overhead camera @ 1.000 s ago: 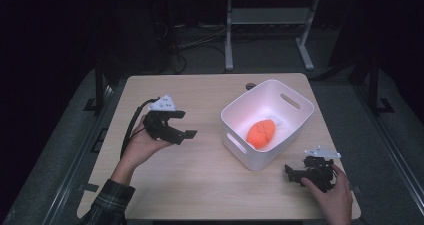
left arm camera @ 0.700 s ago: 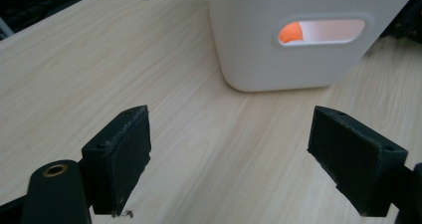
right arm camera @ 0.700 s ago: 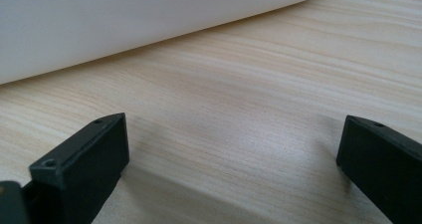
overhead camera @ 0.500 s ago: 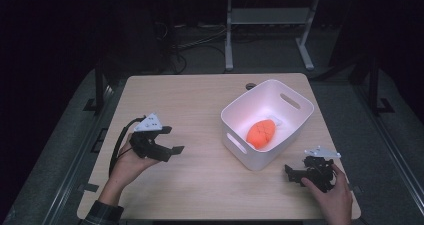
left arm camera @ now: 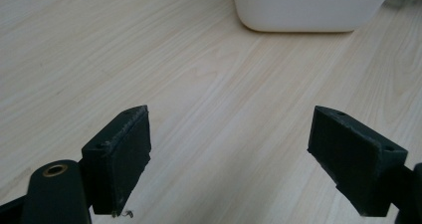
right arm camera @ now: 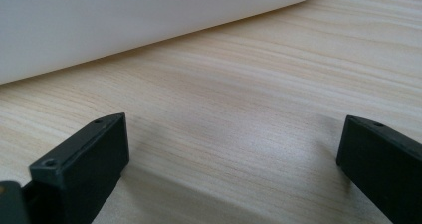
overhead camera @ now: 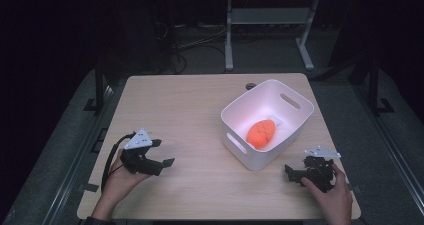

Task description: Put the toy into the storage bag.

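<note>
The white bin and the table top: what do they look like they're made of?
The white bin looks like moulded plastic, smooth and semi-glossy: rounded corners, cut-out handle slots, soft sheen. The table top looks like pale wood or wood-look laminate, matt, with grain lines plain in both gripper views; which one, I cannot tell.

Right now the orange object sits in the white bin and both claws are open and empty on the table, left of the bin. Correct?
Not quite. The high view shows the left claw left of the white bin, but the right claw is to its right. The orange object is in the bin, and both claws are open and empty.
</note>
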`<state>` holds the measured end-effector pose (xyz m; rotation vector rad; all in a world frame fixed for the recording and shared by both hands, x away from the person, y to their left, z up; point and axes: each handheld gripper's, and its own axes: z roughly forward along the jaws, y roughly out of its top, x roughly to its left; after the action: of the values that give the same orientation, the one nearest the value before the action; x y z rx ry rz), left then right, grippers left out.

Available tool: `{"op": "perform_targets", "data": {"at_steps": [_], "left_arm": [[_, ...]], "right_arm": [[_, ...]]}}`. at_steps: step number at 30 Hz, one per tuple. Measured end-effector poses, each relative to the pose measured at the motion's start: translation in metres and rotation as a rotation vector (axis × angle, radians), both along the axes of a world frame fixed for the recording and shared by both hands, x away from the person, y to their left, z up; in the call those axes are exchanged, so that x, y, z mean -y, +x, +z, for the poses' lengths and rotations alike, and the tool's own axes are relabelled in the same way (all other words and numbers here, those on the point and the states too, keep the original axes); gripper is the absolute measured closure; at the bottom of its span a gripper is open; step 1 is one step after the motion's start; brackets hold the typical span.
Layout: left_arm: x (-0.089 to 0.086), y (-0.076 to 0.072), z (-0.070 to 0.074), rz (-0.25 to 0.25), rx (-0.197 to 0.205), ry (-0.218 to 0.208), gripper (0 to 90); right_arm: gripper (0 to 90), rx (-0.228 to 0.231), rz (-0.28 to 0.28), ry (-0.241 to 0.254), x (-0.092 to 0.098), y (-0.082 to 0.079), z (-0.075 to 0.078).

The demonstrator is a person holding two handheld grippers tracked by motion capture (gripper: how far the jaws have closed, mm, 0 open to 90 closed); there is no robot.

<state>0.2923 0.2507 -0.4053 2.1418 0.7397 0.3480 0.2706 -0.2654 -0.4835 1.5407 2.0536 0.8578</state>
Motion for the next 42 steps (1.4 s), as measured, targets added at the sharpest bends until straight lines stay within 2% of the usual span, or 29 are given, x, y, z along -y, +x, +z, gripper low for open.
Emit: {"op": "perform_targets", "data": {"at_steps": [11, 17, 25, 35, 42], "left_arm": [[-0.007, -0.014, -0.016, 0.039, 0.002, 0.018, 16.2], [-0.01, -0.02, -0.027, 0.055, -0.017, 0.03, 16.2], [-0.01, -0.026, -0.04, 0.06, -0.042, 0.075, 16.2], [-0.009, -0.027, -0.052, 0.064, -0.068, 0.111, 14.8], [-0.012, -0.024, -0.06, 0.068, -0.09, 0.118, 14.0]], "right_arm": [[0.0, 0.0, 0.0, 0.0, 0.0, 0.0, 0.0], [0.0, 0.0, 0.0, 0.0, 0.0, 0.0, 0.0], [0.0, 0.0, 0.0, 0.0, 0.0, 0.0, 0.0], [0.0, 0.0, -0.002, 0.002, 0.0, 0.0, 0.0], [0.0, 0.0, -0.002, 0.001, 0.0, 0.0, 0.0]]}}
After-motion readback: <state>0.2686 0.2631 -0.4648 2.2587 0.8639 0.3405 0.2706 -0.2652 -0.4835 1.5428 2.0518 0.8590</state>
